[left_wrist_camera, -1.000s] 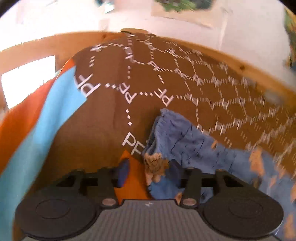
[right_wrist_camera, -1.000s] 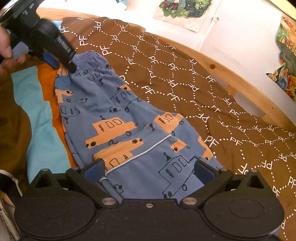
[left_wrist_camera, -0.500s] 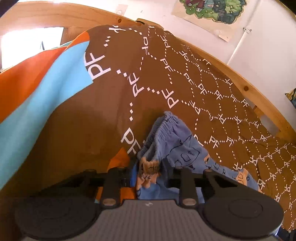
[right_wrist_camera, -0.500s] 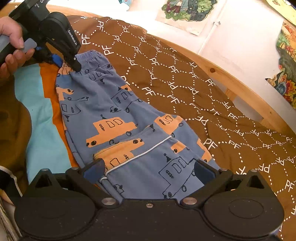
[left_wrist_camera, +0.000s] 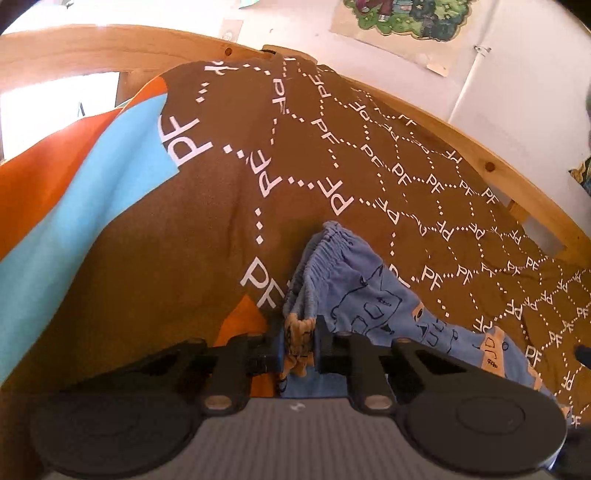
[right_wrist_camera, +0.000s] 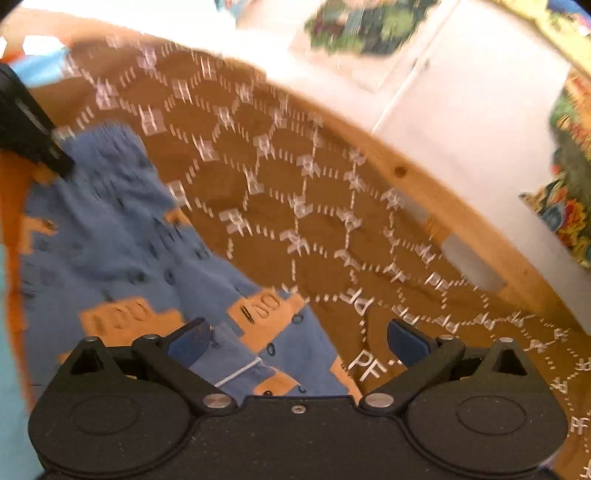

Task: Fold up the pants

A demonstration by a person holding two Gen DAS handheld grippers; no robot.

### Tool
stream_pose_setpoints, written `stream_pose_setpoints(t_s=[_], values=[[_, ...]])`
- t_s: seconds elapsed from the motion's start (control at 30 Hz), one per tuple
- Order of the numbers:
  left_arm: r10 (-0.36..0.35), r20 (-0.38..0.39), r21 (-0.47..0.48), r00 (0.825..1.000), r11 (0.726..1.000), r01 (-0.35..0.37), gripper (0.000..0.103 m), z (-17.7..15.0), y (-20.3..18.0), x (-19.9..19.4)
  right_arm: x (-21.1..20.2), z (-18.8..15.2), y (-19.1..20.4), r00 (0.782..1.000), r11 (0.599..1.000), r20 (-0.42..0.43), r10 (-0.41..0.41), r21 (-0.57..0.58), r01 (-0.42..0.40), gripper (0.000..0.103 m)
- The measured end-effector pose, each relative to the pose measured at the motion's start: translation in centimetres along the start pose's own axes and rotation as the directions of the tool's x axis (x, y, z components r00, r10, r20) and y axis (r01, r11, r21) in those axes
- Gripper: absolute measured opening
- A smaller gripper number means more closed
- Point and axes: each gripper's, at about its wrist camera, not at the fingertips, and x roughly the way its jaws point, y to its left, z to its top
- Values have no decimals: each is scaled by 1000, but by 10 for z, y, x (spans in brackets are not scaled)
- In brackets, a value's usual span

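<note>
Behind both claws stood a white wall with a paper cartoon poster [left_wrist_camera: 402,22] and a curved pale-wood bed rail [left_wrist_camera: 491,162]. Spread under and ahead of them lay a soft brown quilt printed with white dotted hexagons and "PF" letters [left_wrist_camera: 221,229], edged left of the left gripper [left_wrist_camera: 299,347] by flat orange and light-blue cotton panels [left_wrist_camera: 85,177].

On that quilt, stretching from the left gripper's tips off to its right, lay the blue knit pants with orange vehicle prints [left_wrist_camera: 373,299], flat, one layer over another near the right gripper [right_wrist_camera: 295,341]. Judged light, limp and stretchy: likely to sag and trail when lifted, unlikely to slip from rubber pads, not fragile. Best taken at the thick edges, namely the gathered elastic waistband [left_wrist_camera: 325,243] and the hems with white piping [right_wrist_camera: 236,373], since thin mid-cloth would bunch.

Between the left gripper's jaws sat a bunched orange-and-blue corner of the waistband, jaws nearly together and closing on it, pads pressing the cloth from both sides. Ribbed, puckered texture showed just ahead of those tips.

Spread wide and empty stood the right gripper's jaws, blue pads [right_wrist_camera: 188,343] apart, the left pad over the leg cloth, the right pad over bare quilt; view blurred, so contact with the fabric could not be told.
</note>
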Motion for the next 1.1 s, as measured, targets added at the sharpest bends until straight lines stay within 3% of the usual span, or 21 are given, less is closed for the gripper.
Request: stream_pose_setpoints(t_s=[0.07, 0.1, 0.2, 0.3, 0.4, 0.47, 0.5, 0.63, 0.8, 0.97, 1.0, 1.03, 1.1], values=[[9, 8, 31, 1000, 999, -9, 15, -1, -4, 0, 21, -6, 3, 997, 999, -71, 28, -21, -30, 100], [10, 12, 41, 1000, 999, -11, 14, -2, -5, -1, 17, -8, -1, 998, 999, -49, 31, 20, -30, 100], [3, 28, 64, 1000, 998, -4, 14, -3, -9, -6, -15, -11, -13, 1000, 992, 22, 6, 128, -8, 100], [-9, 65, 107, 998, 994, 2, 13, -3, -19, -15, -47, -22, -23, 1000, 973, 30, -2, 231, -5, 102], [-35, 116, 207, 993, 978, 10, 13, -5, -40, -34, -78, -40, -29, 1000, 956, 26, 11, 291, -18, 102], [-94, 151, 284, 984, 958, 48, 13, -6, -61, -53, -94, -52, -35, 999, 951, 31, -17, 309, 7, 102], [-125, 164, 325, 978, 943, 66, 13, -7, -72, -62, -104, -58, -41, 999, 948, 33, -38, 317, 25, 102], [-268, 170, 518, 948, 843, 145, 13, -22, -131, -96, -128, -79, -63, 991, 934, 20, -134, 336, 120, 102], [-415, 18, 595, 910, 735, 324, 13, -52, -197, -103, -148, -109, -98, 970, 880, -43, -240, 412, 236, 102], [-471, -162, 650, 867, 610, 453, 17, -105, -256, -83, -155, -142, -123, 951, 834, -114, -288, 459, 308, 102], [-457, -211, 657, 864, 588, 471, 21, -117, -263, -74, -156, -149, -126, 948, 825, -129, -291, 467, 317, 102], [-430, -260, 661, 864, 573, 484, 38, -129, -272, -64, -156, -153, -128, 945, 818, -141, -294, 475, 325, 102], [-397, -325, 653, 858, 563, 507, 55, -142, -276, -52, -156, -163, -132, 942, 801, -167, -289, 497, 334, 102]])
